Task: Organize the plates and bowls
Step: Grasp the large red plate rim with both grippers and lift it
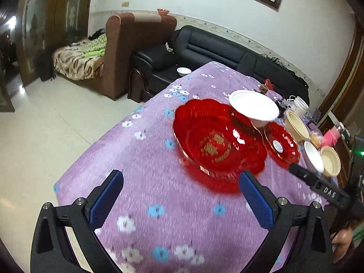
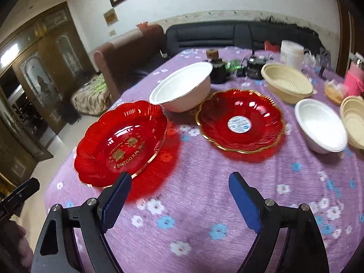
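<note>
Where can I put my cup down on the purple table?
Bare cloth lies nearest, below the wedding plate and the sticker plate. The far side is crowded: white bowl, cream bowl, jars.

Two plates (image 2: 120, 141) (image 2: 241, 120) sit side by side — a bowl (image 2: 184, 91) behind (between them).
</note>
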Motion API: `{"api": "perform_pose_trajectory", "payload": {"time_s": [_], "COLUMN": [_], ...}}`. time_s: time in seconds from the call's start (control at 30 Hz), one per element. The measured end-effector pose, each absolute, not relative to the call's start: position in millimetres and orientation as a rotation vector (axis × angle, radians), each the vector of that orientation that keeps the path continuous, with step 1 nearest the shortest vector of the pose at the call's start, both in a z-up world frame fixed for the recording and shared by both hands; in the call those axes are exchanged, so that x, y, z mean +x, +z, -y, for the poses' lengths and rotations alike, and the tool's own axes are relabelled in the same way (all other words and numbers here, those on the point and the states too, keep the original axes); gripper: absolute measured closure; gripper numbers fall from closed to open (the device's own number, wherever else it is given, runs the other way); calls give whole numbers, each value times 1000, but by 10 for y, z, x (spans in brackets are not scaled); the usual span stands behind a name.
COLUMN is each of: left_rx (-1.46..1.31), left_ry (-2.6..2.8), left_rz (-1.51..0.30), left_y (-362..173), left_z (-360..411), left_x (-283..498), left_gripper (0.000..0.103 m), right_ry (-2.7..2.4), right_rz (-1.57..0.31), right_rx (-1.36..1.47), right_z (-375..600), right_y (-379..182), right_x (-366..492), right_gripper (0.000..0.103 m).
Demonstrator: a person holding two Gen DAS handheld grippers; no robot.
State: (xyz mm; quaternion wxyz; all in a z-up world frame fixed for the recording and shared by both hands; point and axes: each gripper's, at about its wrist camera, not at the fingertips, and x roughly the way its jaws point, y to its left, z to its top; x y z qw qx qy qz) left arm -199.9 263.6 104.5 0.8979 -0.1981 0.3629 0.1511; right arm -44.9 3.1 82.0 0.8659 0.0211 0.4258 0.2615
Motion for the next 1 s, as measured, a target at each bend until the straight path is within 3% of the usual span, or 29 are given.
{"api": "perform_pose_trajectory", "payload": {"time_s": [0.07,0.23,0.47,0.63,0.77,0.87,1.0], "left_rx": [-419,-427,-460,-476,-464,-434,-437], "left_ry": [318,339,287,263,204,204,209], "left_rz": [-751,-833,-957,-992,-1023,-1033,-1019], "left_y": [1041,883,575,431,354,328,374], "left_z": [-2738,-3041,-3241,-3225,-3141,-3076,-3074], "left_x": [-1832,-1370,-938,-707,-548,-520,-610], "left_gripper": [1,2,32,37,70,75,75], "right_ry": [555,528,513,500,507,528,539], "right_rz": [-937,-1002,-1013,-1038,-1084,-1092,-1062], "right_rx": [88,135,99,79,89,97,73], "right_z": [-137,-340,-592,-755,-829,-858,-855], "right_y": [760,602,501,385,265,225,300], "right_x": [-314,-48,120,217,301,309,258], "right_gripper": [13,26,29,39,70,85,89]}}
